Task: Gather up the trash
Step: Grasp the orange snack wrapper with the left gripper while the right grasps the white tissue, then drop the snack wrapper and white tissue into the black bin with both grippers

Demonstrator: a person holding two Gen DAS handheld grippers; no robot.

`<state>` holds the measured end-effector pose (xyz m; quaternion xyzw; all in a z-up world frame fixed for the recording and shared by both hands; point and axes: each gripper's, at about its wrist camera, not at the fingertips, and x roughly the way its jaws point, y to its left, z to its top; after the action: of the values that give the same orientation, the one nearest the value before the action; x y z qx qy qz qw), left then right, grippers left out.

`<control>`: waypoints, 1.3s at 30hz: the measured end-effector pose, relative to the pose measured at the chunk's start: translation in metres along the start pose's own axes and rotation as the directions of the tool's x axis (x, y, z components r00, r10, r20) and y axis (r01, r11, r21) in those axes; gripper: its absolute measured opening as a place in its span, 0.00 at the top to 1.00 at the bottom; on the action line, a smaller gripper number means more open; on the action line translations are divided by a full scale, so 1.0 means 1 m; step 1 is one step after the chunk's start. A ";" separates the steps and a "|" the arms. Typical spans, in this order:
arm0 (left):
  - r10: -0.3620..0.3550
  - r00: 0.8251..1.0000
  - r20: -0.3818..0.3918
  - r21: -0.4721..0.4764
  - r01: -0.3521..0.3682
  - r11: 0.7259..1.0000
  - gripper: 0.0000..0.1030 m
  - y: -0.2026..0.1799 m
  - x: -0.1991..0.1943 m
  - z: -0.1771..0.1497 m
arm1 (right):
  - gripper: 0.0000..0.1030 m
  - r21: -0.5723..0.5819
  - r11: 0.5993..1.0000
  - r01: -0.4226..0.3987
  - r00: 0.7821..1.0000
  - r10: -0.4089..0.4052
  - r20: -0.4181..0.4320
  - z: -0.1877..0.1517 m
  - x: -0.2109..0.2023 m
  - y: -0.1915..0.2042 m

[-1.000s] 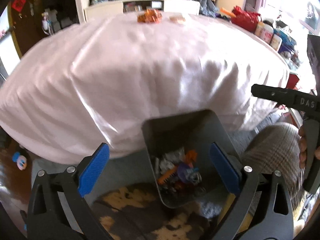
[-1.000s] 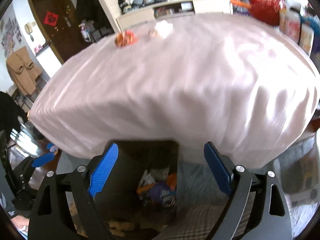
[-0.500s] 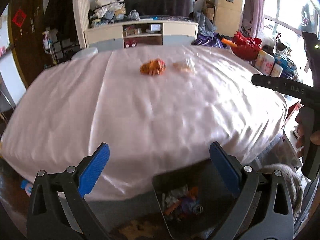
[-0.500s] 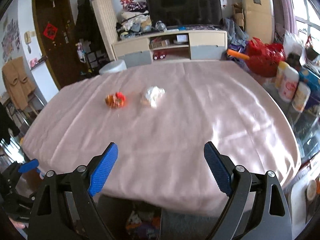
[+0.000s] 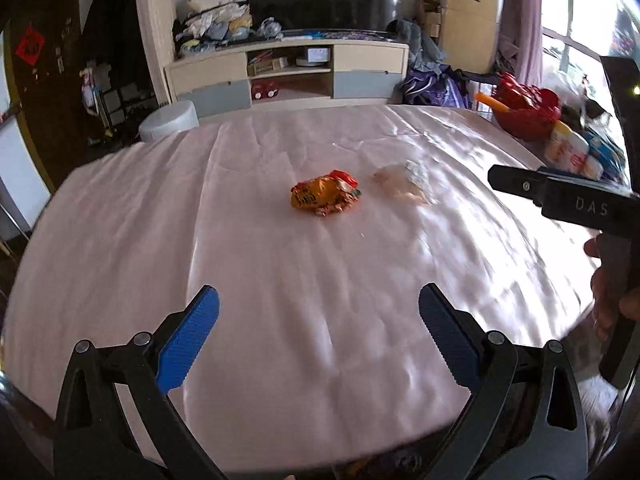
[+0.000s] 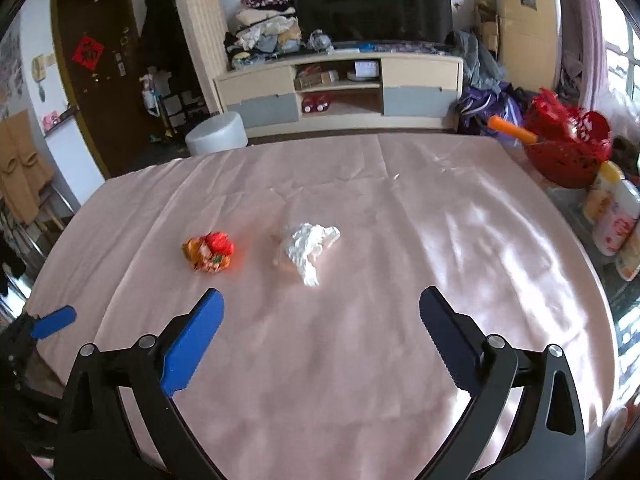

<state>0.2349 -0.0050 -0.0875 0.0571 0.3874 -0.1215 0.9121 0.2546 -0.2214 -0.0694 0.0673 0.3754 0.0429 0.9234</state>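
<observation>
On the pink tablecloth (image 5: 240,264) lie a crumpled orange wrapper (image 5: 324,199) (image 6: 209,251) and, just right of it, a crumpled white tissue in clear plastic (image 5: 404,184) (image 6: 310,246). My left gripper (image 5: 317,292) hovers open over the near part of the cloth, well short of the wrapper, and holds nothing. My right gripper (image 6: 321,294) is likewise above the near cloth with the tissue ahead of it. Its jaws are opening and the gap is empty. Its black body (image 5: 560,196), held by a hand, shows at the right of the left wrist view.
A red basket (image 6: 568,152) and several bottles (image 6: 612,216) crowd the table's right edge. Beyond the far edge stand a white stool (image 6: 216,136) and a TV cabinet (image 6: 340,92). One blue fingertip of the left gripper (image 6: 52,322) shows at the left.
Both grippers rose from the grey bin below the table's edge to above the tabletop. The bin dropped out of view, and the wrapper and tissue came closer. The right jaws widened slightly.
</observation>
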 end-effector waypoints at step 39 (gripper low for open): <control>-0.082 0.995 -0.048 0.027 0.083 0.996 0.36 -0.001 0.093 0.050 | 0.84 0.008 0.998 -0.065 0.991 0.065 -0.117 0.017 0.079 0.001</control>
<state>0.3322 -0.0321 -0.1199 0.0572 0.4090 -0.1632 0.8960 0.3230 -0.2121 -0.1113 0.0789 0.4267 0.0759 0.8977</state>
